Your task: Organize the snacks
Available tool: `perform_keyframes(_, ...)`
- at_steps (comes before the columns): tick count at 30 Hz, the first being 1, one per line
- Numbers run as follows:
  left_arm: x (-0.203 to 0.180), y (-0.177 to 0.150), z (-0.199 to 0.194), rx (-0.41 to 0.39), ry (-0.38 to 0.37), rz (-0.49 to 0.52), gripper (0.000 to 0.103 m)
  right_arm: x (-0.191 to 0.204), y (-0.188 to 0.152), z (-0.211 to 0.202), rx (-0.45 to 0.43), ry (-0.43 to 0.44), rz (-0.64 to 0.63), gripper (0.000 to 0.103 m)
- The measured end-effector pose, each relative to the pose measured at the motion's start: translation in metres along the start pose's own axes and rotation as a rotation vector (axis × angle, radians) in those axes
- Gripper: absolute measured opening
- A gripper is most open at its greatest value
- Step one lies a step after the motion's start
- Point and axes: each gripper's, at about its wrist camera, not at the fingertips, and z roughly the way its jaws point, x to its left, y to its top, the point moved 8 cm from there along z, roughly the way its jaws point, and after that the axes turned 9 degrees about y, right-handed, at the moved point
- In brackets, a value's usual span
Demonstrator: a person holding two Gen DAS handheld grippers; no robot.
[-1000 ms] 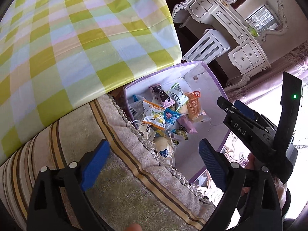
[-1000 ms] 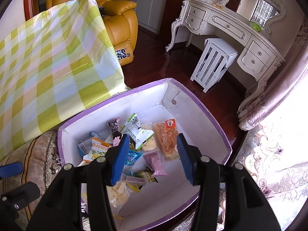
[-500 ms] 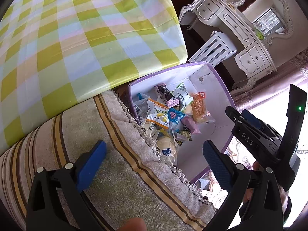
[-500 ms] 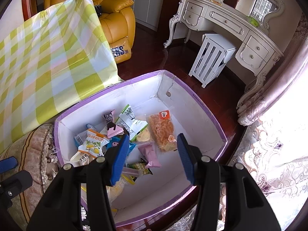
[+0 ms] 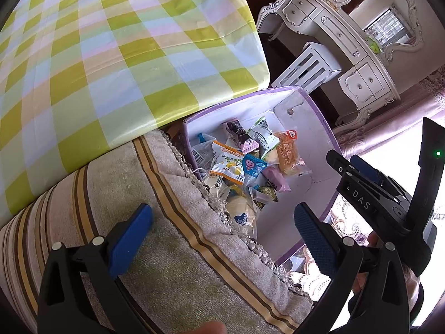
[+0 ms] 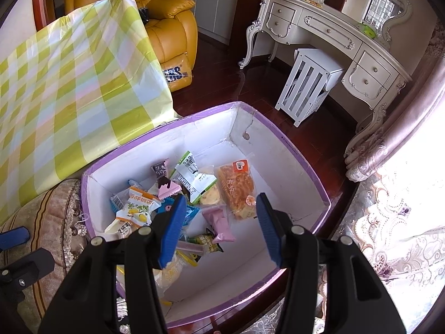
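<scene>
A white box with a purple rim (image 6: 292, 150) (image 5: 322, 119) holds several wrapped snacks. Among them are an orange pastry packet (image 6: 236, 192) (image 5: 287, 150), a pink wrapper (image 6: 219, 224), a white and green packet (image 6: 192, 178) and an orange lemon packet (image 6: 136, 208) (image 5: 226, 164). My right gripper (image 6: 221, 211) hovers above the box, jaws partly apart with nothing between the blue pads. My left gripper (image 5: 222, 217) stands wide open and empty over a striped cushion (image 5: 111, 194) beside the box. The right gripper (image 5: 361, 178) also shows at the right of the left wrist view.
A table with a green and yellow checked cloth (image 5: 111, 55) (image 6: 69, 83) stands left of the box. Beyond are a yellow armchair (image 6: 167, 27), a white dressing table (image 6: 333, 36) with a slatted stool (image 6: 306, 83), dark wood floor, and curtains (image 6: 389, 222) on the right.
My left gripper's jaws have spread a little wider. The right gripper has shifted only slightly over the box. The snacks lie as before.
</scene>
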Motion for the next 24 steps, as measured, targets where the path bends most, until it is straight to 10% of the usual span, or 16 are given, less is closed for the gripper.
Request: perform_keyframes(24,-0.0036,0.0051,-0.0018,-0.028,-0.009,0.025,0.099,0.0006,0.0000,-0.0042,-0.004,0.008,0.007,0.058)
